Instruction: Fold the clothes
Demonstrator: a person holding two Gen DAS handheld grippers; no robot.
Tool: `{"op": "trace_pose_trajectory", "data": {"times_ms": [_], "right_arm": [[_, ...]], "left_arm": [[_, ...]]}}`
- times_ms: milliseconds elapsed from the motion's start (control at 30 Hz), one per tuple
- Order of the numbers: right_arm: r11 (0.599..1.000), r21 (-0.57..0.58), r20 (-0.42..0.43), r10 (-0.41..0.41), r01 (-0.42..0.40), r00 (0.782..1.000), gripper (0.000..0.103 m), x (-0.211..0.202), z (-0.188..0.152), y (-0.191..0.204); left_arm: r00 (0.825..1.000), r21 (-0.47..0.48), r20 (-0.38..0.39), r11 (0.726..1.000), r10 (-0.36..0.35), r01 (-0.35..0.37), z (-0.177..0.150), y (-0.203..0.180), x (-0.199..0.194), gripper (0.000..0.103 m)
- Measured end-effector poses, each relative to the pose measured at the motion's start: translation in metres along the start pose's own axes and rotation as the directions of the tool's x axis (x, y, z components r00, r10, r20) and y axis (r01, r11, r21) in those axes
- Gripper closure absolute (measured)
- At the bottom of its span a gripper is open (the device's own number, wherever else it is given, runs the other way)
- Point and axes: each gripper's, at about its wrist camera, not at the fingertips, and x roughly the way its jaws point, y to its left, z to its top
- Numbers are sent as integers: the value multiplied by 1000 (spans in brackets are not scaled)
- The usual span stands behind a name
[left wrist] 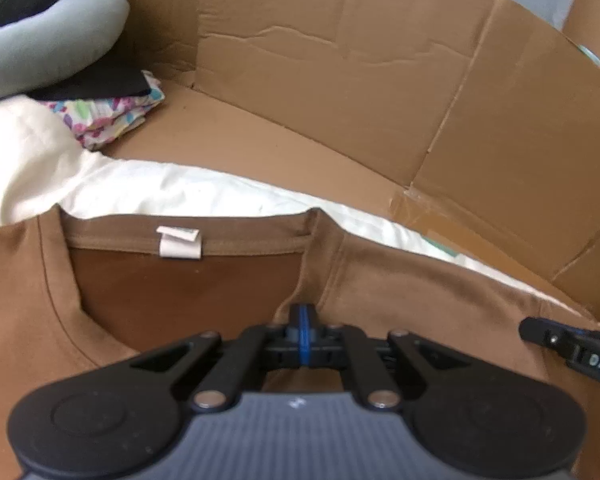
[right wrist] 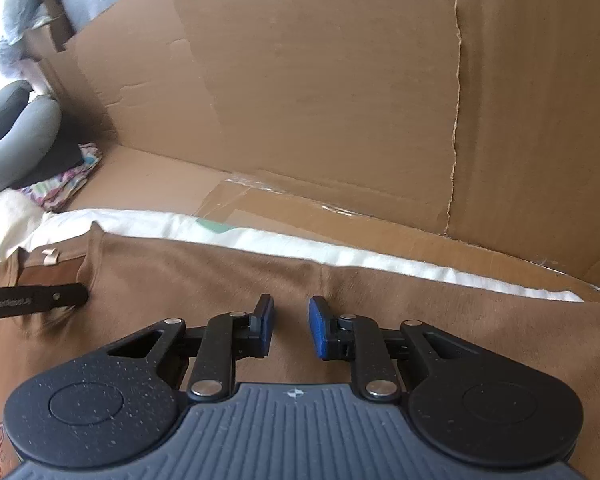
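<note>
A brown T-shirt (left wrist: 420, 300) lies flat with its neckline and white label (left wrist: 179, 242) toward me. My left gripper (left wrist: 303, 314) is shut on the brown T-shirt, pinching the fabric at the right end of the collar. From the right wrist view its tip (right wrist: 82, 293) presses at that collar corner, where the cloth puckers. My right gripper (right wrist: 291, 320) stands open low over the shirt's shoulder (right wrist: 180, 272), the blue pads (right wrist: 318, 326) apart with only flat fabric beneath them. One of its fingers (left wrist: 540, 334) shows at the right edge of the left wrist view.
Cardboard walls (left wrist: 340, 80) enclose the back and right. A white cloth (left wrist: 180, 188) lies under the shirt. At the left are a cream garment with a red shape (left wrist: 20, 152), a folded patterned cloth (left wrist: 112, 116) under a black one (left wrist: 100, 84), and a grey cushion (left wrist: 40, 40).
</note>
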Motion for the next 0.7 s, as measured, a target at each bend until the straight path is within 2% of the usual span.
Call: {"op": "trace_pose_trajectory", "data": {"times_ms": [100, 233, 267, 400, 567, 700], "right_arm": [[1000, 25, -13, -11, 11, 1000, 81, 7, 6, -4], [999, 35, -27, -40, 41, 999, 86, 14, 15, -7], [998, 39, -37, -40, 41, 999, 86, 16, 18, -8], [996, 88, -40, -18, 21, 999, 87, 11, 23, -14], [994, 108, -23, 13, -10, 1000, 83, -12, 23, -16], [994, 104, -3, 27, -27, 1000, 82, -46, 14, -19]], "left_arm": [[1000, -8, -3, 1000, -7, 7, 3, 3, 1, 100], [1000, -64, 1, 998, -30, 30, 7, 10, -8, 97], [999, -62, 4, 998, -34, 34, 8, 10, -12, 94], [999, -12, 11, 999, -52, 52, 11, 5, -30, 90], [998, 11, 13, 998, -62, 62, 13, 4, -45, 89], [997, 27, 6, 997, -72, 72, 7, 6, -54, 88]]}}
